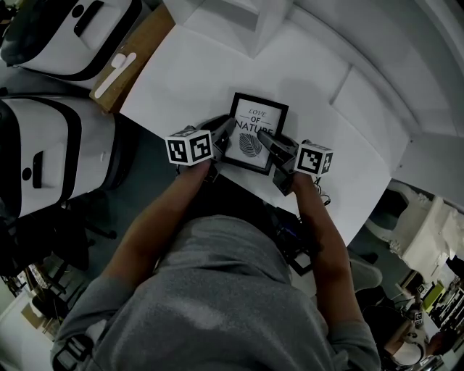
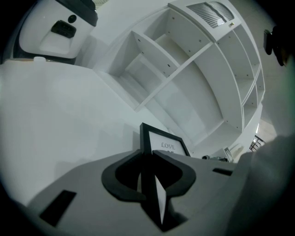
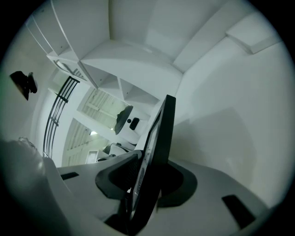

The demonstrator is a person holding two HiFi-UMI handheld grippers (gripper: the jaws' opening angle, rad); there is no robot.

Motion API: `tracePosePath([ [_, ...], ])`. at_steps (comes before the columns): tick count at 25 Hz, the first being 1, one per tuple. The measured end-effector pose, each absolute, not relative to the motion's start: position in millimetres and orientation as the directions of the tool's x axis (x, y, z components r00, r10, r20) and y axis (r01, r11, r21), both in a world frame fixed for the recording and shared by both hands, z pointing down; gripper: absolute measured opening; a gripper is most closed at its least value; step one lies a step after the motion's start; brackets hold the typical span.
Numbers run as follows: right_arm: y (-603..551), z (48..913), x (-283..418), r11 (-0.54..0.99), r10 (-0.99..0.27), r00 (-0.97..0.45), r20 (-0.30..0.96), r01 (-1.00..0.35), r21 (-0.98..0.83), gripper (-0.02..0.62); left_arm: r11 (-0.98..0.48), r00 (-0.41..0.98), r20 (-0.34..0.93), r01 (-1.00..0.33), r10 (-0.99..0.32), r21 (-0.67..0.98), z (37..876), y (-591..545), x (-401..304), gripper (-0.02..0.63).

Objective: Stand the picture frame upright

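Your left gripper (image 1: 226, 132) fingers clenched on picture frame (image 1: 257, 130) left edge; right gripper (image 1: 267, 140) fingers clenched on right edge. Frame over counter (image 1: 181, 72) near you, leaning back, not yet upright. Remaining, likely: tip up, set down, release.

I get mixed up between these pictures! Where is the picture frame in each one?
Head view: picture frame, in the middle.
Left gripper view: picture frame, low middle, corner sticking up.
Right gripper view: picture frame, middle, seen edge-on.
Shared landmark: the white shelf unit.
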State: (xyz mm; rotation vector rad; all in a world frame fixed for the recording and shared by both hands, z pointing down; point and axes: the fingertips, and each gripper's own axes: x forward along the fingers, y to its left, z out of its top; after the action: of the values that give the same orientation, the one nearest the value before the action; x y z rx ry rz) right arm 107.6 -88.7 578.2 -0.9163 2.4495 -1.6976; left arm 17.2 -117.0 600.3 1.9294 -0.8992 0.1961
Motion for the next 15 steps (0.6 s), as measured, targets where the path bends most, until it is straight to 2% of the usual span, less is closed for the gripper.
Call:
tracePosePath([
  [3, -90.6, 577.4, 106.9, 0.239, -0.481, -0.826, 0.293, -0.445, -0.863, 0.093, -0.272, 0.719, 0.476, -0.657, -0.507, 0.703, 600.0, -117.7, 17.4, 0.075],
  [6, -91.5, 575.0, 106.1, 0.235, -0.484, -0.831, 0.273, -0.424, -0.875, 0.072, -0.269, 0.721, 0.473, -0.653, -0.507, 0.708, 600.4, -117.5, 17.0, 0.074],
  [15, -90.1, 570.7, 103.4, 0.216, -0.475, -0.845, 0.246, -0.382, -0.898, 0.044, -0.298, 0.722, 0.466, -0.657, -0.511, 0.693, 597.7, -117.5, 18.0, 0.074],
])
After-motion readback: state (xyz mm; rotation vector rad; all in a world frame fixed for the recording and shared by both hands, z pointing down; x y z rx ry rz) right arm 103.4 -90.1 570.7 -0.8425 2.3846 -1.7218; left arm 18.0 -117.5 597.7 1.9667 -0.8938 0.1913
